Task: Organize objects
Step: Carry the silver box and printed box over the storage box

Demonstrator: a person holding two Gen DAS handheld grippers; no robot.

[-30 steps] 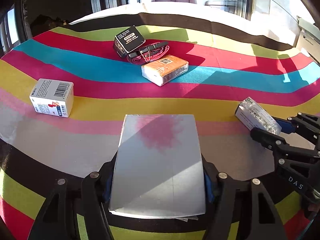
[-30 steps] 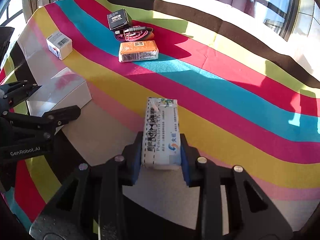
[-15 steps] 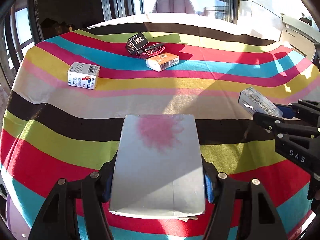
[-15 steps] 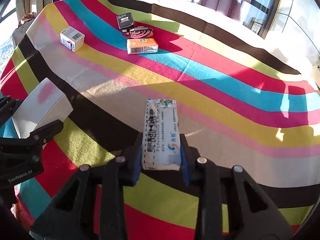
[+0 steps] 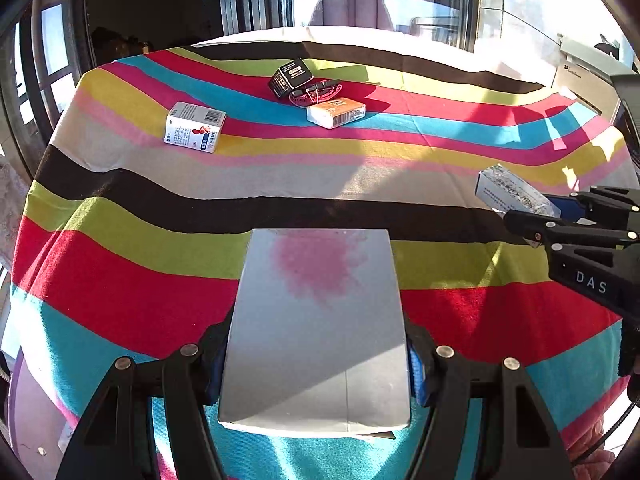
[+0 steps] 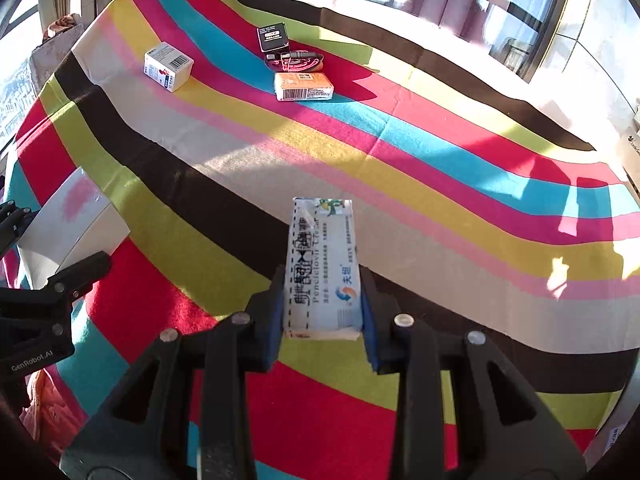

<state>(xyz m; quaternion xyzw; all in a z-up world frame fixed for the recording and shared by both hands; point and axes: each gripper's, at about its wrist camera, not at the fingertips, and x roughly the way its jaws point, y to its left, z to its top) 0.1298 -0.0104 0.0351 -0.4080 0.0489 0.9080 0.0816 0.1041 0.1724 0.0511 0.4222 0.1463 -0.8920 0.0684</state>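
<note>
The cream carton (image 6: pixel 322 268), pinched by the right gripper (image 6: pixel 323 312), and the grey box (image 5: pixel 318 320), clamped half-wide by the left gripper (image 5: pixel 316 364), could slip while carried above the striped cloth (image 5: pixel 120 280).

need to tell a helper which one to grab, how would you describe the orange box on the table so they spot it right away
On the striped tablecloth, look to the far end, where three things cluster. The orange box lies flat nearest you, just in front of the red lanyard and black box. It is the only orange one, with a white barcode side; the white box sits apart, further left.

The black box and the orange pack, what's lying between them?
A coiled red lanyard lies between the black box and the orange pack, clearest in the right wrist view.
</note>
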